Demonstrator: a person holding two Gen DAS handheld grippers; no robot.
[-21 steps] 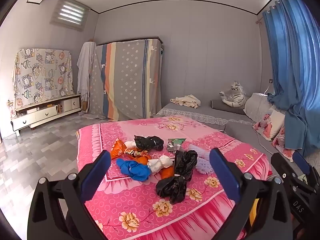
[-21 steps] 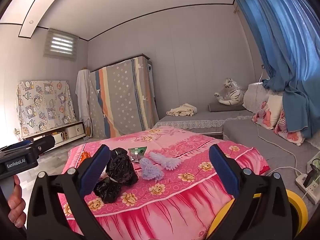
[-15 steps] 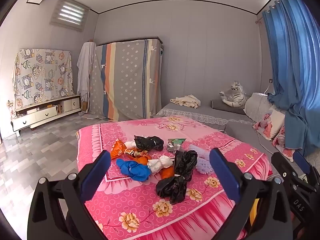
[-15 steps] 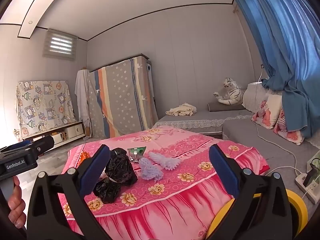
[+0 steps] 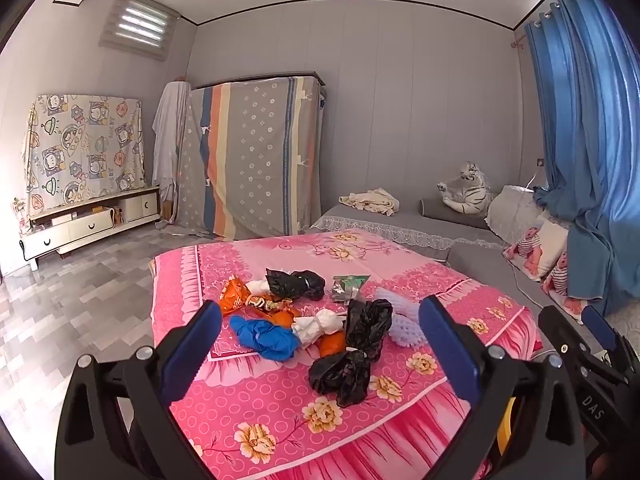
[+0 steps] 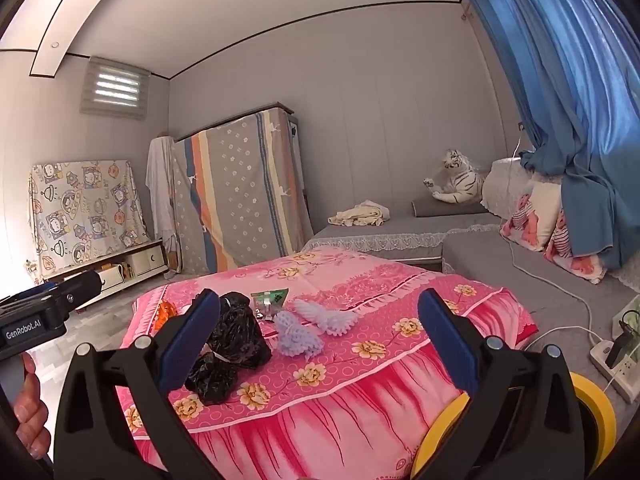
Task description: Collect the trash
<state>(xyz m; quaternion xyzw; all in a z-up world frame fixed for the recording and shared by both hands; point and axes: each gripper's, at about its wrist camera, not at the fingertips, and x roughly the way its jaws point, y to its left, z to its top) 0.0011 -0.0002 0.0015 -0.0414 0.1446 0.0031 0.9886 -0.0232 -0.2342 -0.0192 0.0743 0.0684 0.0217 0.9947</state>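
Trash lies on a table with a pink floral cloth [image 5: 280,408]: a knotted black bag [image 5: 352,356], a second black bag [image 5: 294,283], a blue glove [image 5: 264,338], a white wad [image 5: 318,325], orange wrappers [image 5: 236,300], a green packet [image 5: 346,286] and white foam nets [image 5: 404,322]. My left gripper [image 5: 320,354] is open and empty, held in front of the pile. My right gripper [image 6: 320,350] is open and empty, before the black bag [image 6: 232,340] and foam nets [image 6: 316,324]. A yellow bin [image 6: 588,420] stands at lower right.
A grey sofa [image 5: 404,224] with a toy tiger [image 5: 464,194] runs behind the table. Blue curtains [image 5: 584,140] hang on the right. A power strip and cable [image 6: 612,356] lie on the floor at right. A covered wardrobe [image 5: 252,156] and low cabinet [image 5: 88,224] stand left.
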